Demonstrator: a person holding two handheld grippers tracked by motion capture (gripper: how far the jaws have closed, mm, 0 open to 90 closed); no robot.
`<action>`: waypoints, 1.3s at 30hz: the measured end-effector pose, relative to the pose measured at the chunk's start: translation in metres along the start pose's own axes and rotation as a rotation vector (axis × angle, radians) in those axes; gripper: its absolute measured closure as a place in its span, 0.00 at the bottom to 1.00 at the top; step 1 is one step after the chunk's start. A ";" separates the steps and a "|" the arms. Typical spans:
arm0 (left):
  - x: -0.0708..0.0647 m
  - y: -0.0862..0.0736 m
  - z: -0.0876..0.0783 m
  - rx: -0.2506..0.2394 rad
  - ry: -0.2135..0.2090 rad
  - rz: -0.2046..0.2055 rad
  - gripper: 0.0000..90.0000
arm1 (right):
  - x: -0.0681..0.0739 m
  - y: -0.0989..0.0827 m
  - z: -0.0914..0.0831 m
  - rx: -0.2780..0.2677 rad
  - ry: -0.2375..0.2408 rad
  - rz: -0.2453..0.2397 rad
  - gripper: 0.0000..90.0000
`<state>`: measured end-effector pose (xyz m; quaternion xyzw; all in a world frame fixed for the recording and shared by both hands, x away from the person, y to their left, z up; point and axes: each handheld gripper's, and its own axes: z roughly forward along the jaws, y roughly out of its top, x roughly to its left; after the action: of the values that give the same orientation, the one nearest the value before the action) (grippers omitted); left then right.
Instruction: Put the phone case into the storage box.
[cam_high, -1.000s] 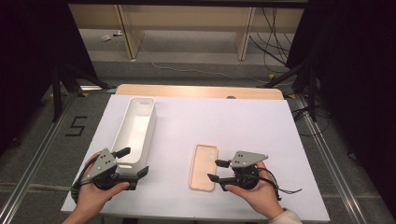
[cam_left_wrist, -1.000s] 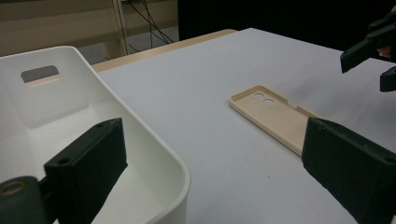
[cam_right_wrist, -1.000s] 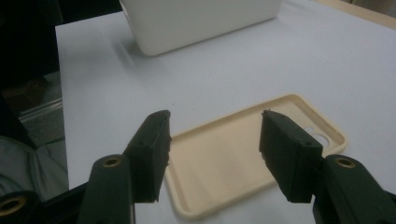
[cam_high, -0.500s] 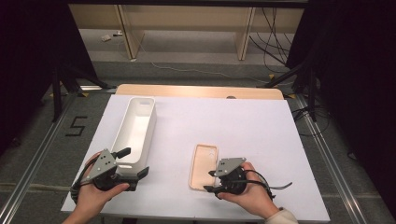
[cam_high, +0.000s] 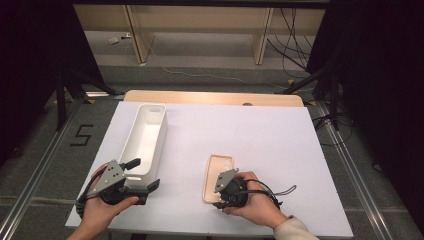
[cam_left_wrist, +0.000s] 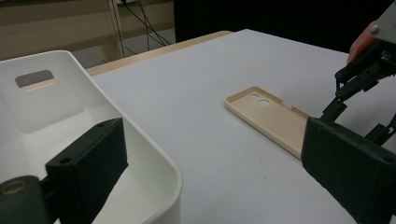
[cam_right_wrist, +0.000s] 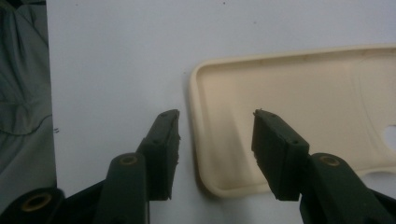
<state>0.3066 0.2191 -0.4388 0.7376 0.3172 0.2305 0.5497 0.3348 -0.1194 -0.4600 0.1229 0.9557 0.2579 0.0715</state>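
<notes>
The right tool (cam_right_wrist: 215, 135) has its jaws apart, just closing, straddling the near corner of a beige phone case (cam_right_wrist: 299, 116) without pressing it. The case lies flat at the bench's (cam_high: 280, 130) five o'clock; the left tool (cam_high: 142, 175), jaws apart and empty, rests at seven o'clock beside a white bin (cam_high: 145, 137). The step looks like grasping the case; next, the jaws must pinch its rim.

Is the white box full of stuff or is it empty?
Empty, as far as the pictures show. The white box shows a bare white floor from above, and the left gripper view shows bare walls and floor too, though a black claw hides part.
</notes>
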 end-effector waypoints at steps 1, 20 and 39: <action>0.000 0.000 0.000 -0.001 0.000 -0.004 0.07 | 0.000 0.004 0.002 0.021 0.010 -0.003 0.60; -0.001 0.000 0.000 0.000 -0.008 0.000 0.08 | 0.001 0.017 0.012 0.150 0.021 -0.052 0.71; -0.003 0.000 0.000 0.001 -0.014 -0.002 0.08 | 0.006 0.022 0.014 0.188 0.005 -0.116 0.84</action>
<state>0.3046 0.2170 -0.4386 0.7391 0.3140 0.2248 0.5519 0.3361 -0.0929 -0.4617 0.0728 0.9813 0.1630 0.0721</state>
